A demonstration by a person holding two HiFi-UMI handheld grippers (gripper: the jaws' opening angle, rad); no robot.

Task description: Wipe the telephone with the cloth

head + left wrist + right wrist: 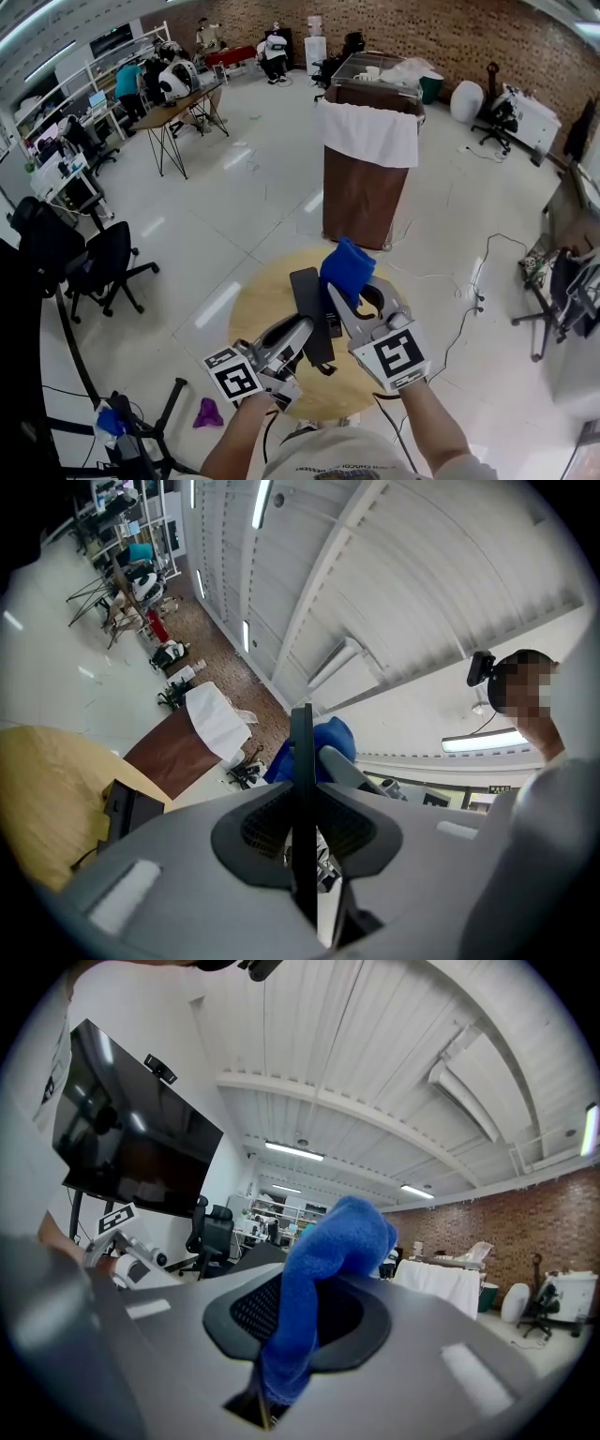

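Observation:
The telephone (307,305), a flat black slab, is held up over the round wooden table (267,295). My left gripper (302,335) is shut on its lower end. In the left gripper view the telephone (301,761) stands edge-on between the jaws of the left gripper (302,850). My right gripper (349,292) is shut on the blue cloth (346,266), which bulges out at the telephone's upper right, touching or nearly touching it. The cloth (323,1265) fills the jaws of the right gripper (281,1358) in its own view. Beyond the telephone's edge the cloth (328,741) also shows in the left gripper view.
A small black block (128,808) lies on the table. A brown bin with a white liner (367,169) stands just behind the table. Black office chairs (94,258) are at the left. A purple scrap (207,412) and cables (473,291) lie on the floor.

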